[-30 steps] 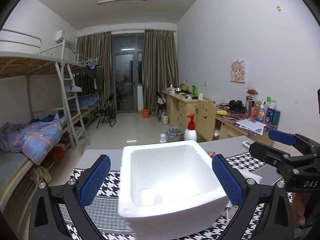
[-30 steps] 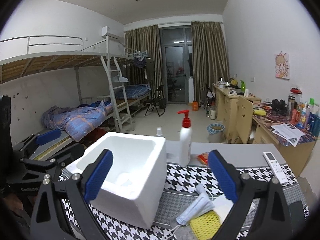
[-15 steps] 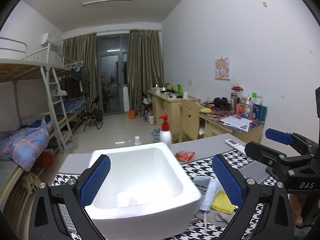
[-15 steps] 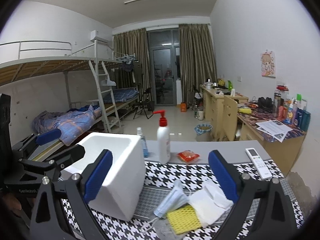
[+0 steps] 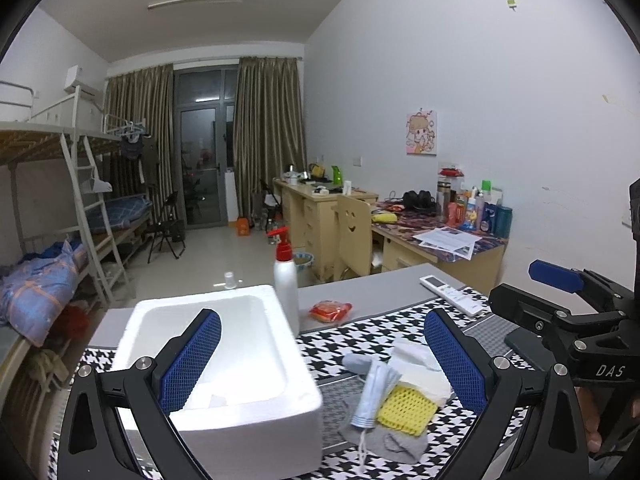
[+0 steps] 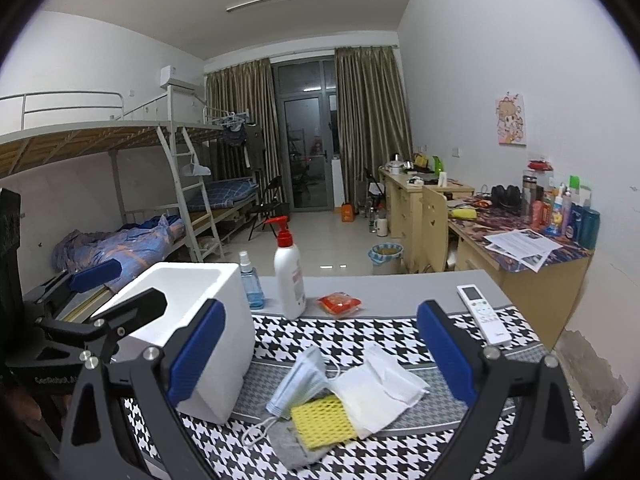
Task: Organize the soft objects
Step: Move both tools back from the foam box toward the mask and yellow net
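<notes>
A white foam box (image 5: 224, 364) (image 6: 188, 320) stands on the houndstooth mat, open at the top. To its right lies a pile of soft things: a blue face mask (image 6: 298, 380) (image 5: 374, 394), a yellow mesh sponge (image 6: 322, 422) (image 5: 406, 406), a white cloth (image 6: 380, 388) (image 5: 416, 364) and a grey cloth (image 6: 292, 446) (image 5: 388, 442). My left gripper (image 5: 322, 356) hovers open above the box's right edge and the pile. My right gripper (image 6: 320, 348) is open above the pile, holding nothing. Each gripper shows at the edge of the other's view.
A white pump bottle (image 6: 289, 272) with a red top, a small blue spray bottle (image 6: 250, 280), a red packet (image 6: 339, 303) and a white remote (image 6: 482, 314) lie along the back of the grey table (image 6: 400, 292). Bunk beds stand left, desks right.
Both views have swung right: the foam box slid from the centre to the left, and the pile of soft things came into view between the fingers. Both grippers stayed open.
</notes>
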Motion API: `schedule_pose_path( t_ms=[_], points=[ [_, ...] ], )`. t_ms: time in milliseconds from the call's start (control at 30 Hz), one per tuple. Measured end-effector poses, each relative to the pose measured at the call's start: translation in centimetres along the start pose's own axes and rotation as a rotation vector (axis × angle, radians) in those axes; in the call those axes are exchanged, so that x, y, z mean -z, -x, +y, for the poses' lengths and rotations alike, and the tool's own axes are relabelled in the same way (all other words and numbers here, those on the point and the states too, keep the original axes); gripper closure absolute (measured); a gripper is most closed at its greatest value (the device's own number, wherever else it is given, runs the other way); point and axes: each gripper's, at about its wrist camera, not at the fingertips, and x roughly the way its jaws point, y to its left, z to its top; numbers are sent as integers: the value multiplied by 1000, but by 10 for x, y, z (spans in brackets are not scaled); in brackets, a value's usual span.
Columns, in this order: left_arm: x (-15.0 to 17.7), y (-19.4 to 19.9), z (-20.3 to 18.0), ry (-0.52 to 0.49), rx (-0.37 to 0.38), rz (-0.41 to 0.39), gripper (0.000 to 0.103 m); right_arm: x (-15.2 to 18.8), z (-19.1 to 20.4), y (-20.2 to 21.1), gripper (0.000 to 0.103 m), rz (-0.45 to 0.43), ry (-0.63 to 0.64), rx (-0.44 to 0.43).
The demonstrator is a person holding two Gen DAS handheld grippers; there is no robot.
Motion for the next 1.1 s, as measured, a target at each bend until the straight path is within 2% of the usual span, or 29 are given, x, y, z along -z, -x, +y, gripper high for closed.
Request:
schedule_pose_path(
  t_ms=[500,1100],
  points=[
    [6,-14,-28,7,37,30,1,8,-31,10,4,28,-10,48],
    [17,-29,-43,18,32,71,1,20,-52,10,5,52,-21,38]
  ],
)
